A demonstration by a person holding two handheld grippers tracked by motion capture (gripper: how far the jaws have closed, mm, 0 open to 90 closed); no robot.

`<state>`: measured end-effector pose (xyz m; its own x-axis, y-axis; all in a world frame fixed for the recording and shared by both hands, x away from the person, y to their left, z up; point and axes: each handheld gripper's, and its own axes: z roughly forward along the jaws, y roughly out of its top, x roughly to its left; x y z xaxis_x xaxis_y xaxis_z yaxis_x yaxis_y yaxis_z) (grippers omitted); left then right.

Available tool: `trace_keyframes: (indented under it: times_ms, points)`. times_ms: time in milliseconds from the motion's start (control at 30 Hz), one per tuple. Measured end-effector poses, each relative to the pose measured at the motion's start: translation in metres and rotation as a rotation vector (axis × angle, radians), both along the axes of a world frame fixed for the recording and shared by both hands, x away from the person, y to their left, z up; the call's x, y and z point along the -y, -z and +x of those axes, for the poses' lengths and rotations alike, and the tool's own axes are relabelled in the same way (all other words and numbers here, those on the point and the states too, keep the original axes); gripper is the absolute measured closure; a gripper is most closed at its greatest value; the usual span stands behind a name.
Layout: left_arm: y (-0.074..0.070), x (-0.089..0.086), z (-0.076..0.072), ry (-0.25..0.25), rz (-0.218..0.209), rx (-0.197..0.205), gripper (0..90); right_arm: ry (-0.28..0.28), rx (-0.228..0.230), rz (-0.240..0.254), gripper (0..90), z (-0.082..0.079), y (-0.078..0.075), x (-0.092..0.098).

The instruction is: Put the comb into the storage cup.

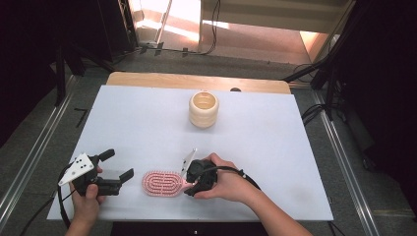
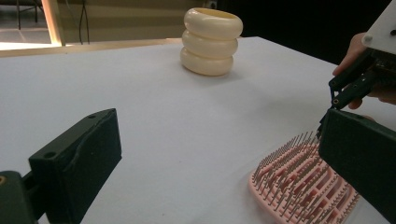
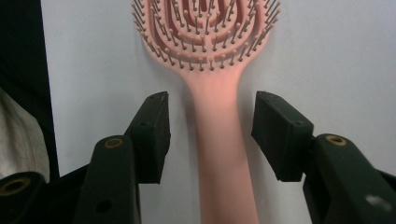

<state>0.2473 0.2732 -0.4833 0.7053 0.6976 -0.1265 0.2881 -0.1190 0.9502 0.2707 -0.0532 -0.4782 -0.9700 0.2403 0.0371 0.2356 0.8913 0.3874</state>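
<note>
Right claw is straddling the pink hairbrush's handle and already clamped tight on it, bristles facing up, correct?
Not quite. The right claw does straddle the pink hairbrush at its handle, bristles up, but it is not clamped yet: the right gripper view shows white table in a gap on each side between the pads and the handle.

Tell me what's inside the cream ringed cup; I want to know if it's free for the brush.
The cream cup stands upright and open-topped. The high view shows its inner wall just below the rim, with nothing poking out. Its bottom is hidden by the near wall, so I cannot tell if it's empty.
</note>
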Motion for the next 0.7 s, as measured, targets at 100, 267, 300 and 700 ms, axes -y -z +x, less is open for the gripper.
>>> trace_keyframes:
  times_ms: [100,267,300,700]
  points:
    - [0.0,0.0,0.0,0.001,0.0,0.0,0.0,-0.007,0.003,-0.014,48.7,0.0,0.001,-0.003]
    - [0.0,0.0,0.0,0.002,0.0,0.002,0.0,-0.005,0.008,-0.042,52.9,0.002,0.001,-0.007]
    - [0.0,0.0,0.0,0.001,-0.002,0.001,0.0,-0.003,0.005,-0.038,53.6,0.002,0.002,-0.008]
    - [-0.001,0.0,0.0,0.003,0.0,0.002,0.0,-0.043,0.031,-0.092,67.1,-0.001,0.001,-0.019]
